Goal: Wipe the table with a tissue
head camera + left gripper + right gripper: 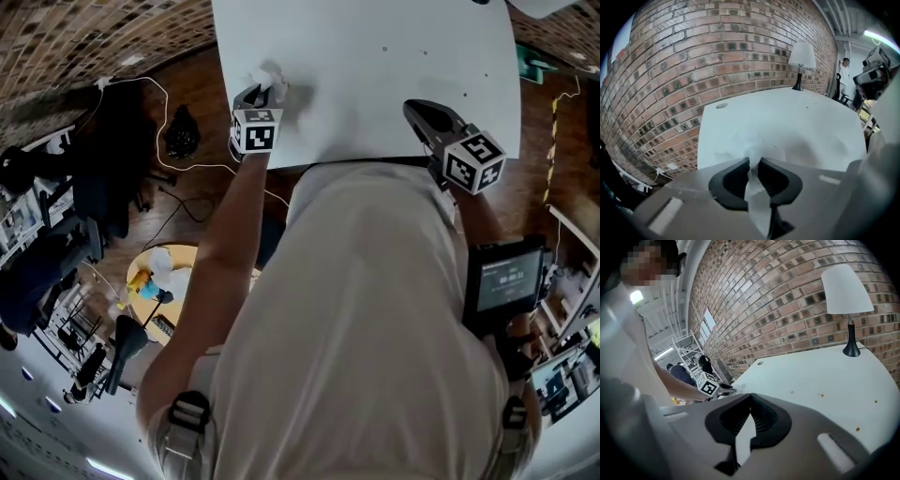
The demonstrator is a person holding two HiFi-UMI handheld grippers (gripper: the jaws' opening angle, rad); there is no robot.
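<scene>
I have the left hand-held gripper (753,165) clenched on the tissue (757,199). A white strip of it runs down between the dark jaws. The rest bunches out ahead of the tips, where it looks to rest on the white worktop (797,117).

The right hand-held gripper (749,399) is closed with nothing in it. Its jaw tips meet, and only bare surface shows through the gap behind them. In the head view it hangs over the near edge of the worktop.

I take the lamp (846,289) as my landmark. It has a white shade and a black stem, and it stands at the far end of the worktop against the brick wall (778,301). The tissue sits towards the corner diagonally opposite the lamp, well apart from it. The right hand-held gripper is on the lamp's side of the near edge, well apart from the tissue.

A few small brown spots (820,394) dot the surface between the lamp and the right hand-held gripper. A round hole (722,106) sits by the wall; in the left gripper view it lies left of the lamp.

As for writing, the marker cube (256,129) on each hand-held gripper carries only black-and-white square patterns, no letters. A small screen (506,279) by the person's right forearm shows a row of pale digits. They are too small for me to read.
</scene>
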